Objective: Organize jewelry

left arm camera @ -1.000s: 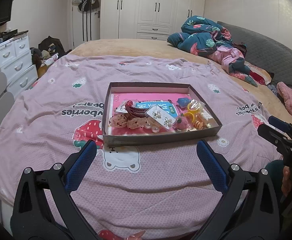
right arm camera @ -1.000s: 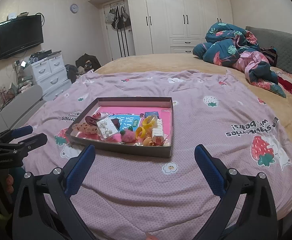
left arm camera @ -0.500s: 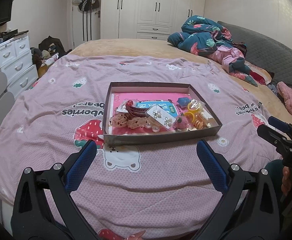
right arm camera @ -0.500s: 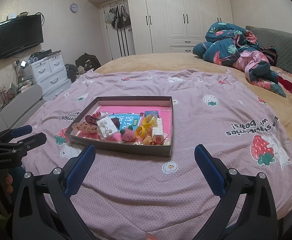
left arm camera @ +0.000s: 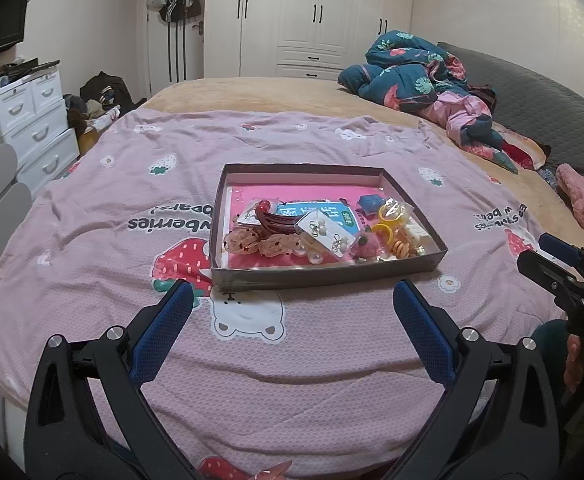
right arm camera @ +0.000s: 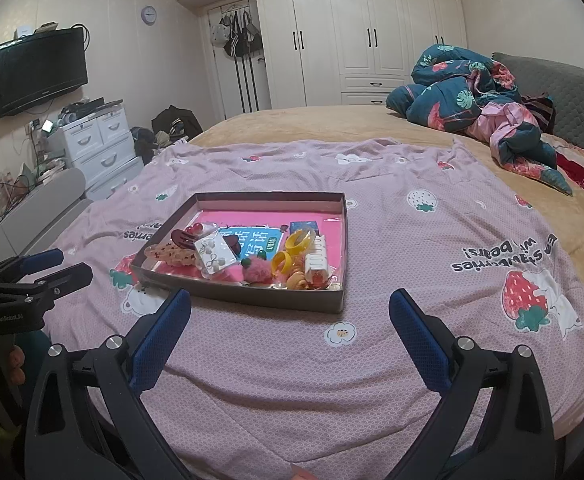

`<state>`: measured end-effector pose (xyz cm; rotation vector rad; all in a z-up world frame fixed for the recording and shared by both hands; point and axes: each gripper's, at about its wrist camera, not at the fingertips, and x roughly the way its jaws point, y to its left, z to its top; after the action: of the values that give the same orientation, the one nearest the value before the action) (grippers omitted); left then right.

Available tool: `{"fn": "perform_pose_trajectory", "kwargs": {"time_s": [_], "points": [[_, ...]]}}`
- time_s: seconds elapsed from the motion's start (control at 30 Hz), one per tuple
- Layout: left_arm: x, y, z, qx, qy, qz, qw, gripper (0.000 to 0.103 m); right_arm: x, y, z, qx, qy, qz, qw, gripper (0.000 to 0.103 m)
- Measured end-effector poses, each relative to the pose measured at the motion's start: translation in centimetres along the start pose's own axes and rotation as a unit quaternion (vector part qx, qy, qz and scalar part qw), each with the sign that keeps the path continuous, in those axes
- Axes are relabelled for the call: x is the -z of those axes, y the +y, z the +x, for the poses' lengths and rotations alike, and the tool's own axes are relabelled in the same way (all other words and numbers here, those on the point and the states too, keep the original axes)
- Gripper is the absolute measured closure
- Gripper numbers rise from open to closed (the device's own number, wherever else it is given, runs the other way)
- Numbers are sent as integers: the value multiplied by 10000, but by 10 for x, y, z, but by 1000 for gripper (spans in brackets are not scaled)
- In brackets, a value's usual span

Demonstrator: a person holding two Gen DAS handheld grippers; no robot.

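**Both claws spread, short of the tray**

My left claw (left arm camera: 292, 308) is spread wide with nothing between its blue pads (left arm camera: 160, 336), hovering over the pink strawberry blanket (left arm camera: 92, 248) just in front of the tray (left arm camera: 324, 276). I use that shallow cardboard tray as my landmark: it lies flat on the blanket, on the bed, with all the jewelry and hair things inside it.

Reading the tray's contents from its left end: two speckled pink hair clips (left arm camera: 260, 242) lie near the front wall, with a dark red claw clip (left arm camera: 274, 222) just behind them. Toward the middle, a card of earrings (left arm camera: 326, 232) rests tilted over a blue printed card (left arm camera: 312, 212). Right of that sits a fuzzy pink ball (left arm camera: 366, 246) close to the front wall, then yellow rings (left arm camera: 388, 220), and a small blue box (left arm camera: 370, 203) behind them. At the tray's right end I see a white clip (right arm camera: 318, 258), clearest from the right wrist camera.

My right claw (right arm camera: 290, 308) is likewise spread and holds nothing, hovering over the blanket in front of the tray's right front corner. From the left wrist camera it shows at the far right edge, well right of the tray.
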<state>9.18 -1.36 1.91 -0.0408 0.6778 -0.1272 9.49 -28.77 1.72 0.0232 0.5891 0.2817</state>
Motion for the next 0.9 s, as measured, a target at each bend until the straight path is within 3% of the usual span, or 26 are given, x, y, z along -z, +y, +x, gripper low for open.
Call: {"fn": "perform_pose_trajectory", "kwargs": {"time_s": [0.9], "points": [[2,3,0,23,43,12,10000,9,3,-1,-1,13,-4,-18,10000,4]]}}
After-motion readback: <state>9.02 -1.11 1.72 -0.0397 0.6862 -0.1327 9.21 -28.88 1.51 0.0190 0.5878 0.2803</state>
